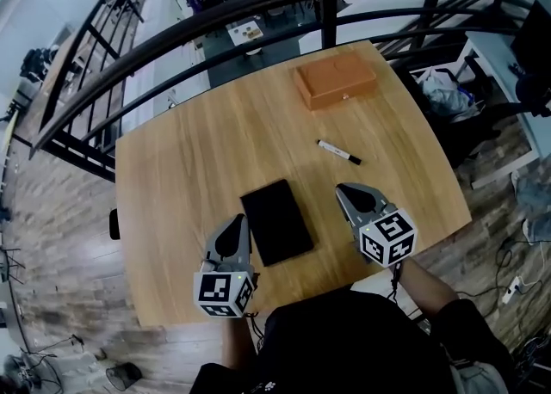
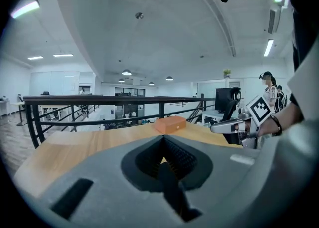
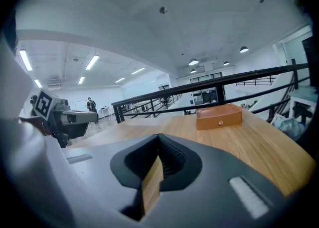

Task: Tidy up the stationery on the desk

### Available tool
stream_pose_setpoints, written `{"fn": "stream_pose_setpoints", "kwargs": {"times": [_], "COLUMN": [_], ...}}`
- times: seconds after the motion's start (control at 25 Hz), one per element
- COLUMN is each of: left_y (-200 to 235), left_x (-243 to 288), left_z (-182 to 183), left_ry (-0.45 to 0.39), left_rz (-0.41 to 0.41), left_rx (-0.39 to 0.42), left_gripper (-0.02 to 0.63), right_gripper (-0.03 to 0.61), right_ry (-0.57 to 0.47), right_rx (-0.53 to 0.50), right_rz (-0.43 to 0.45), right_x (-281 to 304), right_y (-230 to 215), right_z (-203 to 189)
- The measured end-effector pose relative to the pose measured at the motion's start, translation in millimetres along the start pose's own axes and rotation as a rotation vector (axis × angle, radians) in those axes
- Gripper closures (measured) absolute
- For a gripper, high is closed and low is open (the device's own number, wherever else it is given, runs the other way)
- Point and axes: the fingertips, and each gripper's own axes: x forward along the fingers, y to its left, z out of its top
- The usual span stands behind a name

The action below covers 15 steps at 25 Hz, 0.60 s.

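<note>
The tabletop is pale honey wood with a fine straight grain running across it. On it, the flat notebook is plain matt black, and the pen has a white barrel with black ends. The box at the far edge is a warm orange-brown with no pattern. The left tongs and right tongs are pale grey, dark in their inner hollows, each topped with white faces printed in blocky black squares. The railing behind is black. The floor shows grey-brown planks, and the person's clothing is black.
</note>
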Motion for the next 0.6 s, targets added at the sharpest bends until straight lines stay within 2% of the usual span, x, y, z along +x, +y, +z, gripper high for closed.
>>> {"fn": "stream_pose_setpoints", "kwargs": {"times": [0.28,0.6], "left_y": [1,21], "left_x": [4,-13], "left_z": [7,2], "left_ry": [-0.015,-0.016], "left_rz": [0.006,0.086], "left_rx": [-0.003,-0.015], "left_gripper": [0.616,0.615], "right_gripper": [0.566,0.522], "right_ry": [0.025,0.125], "right_rx": [-0.024,-0.101], "right_rz": [-0.068,-0.102], "right_x": [11,42], "right_y": [-37,-77], "right_z": [3,-8]}}
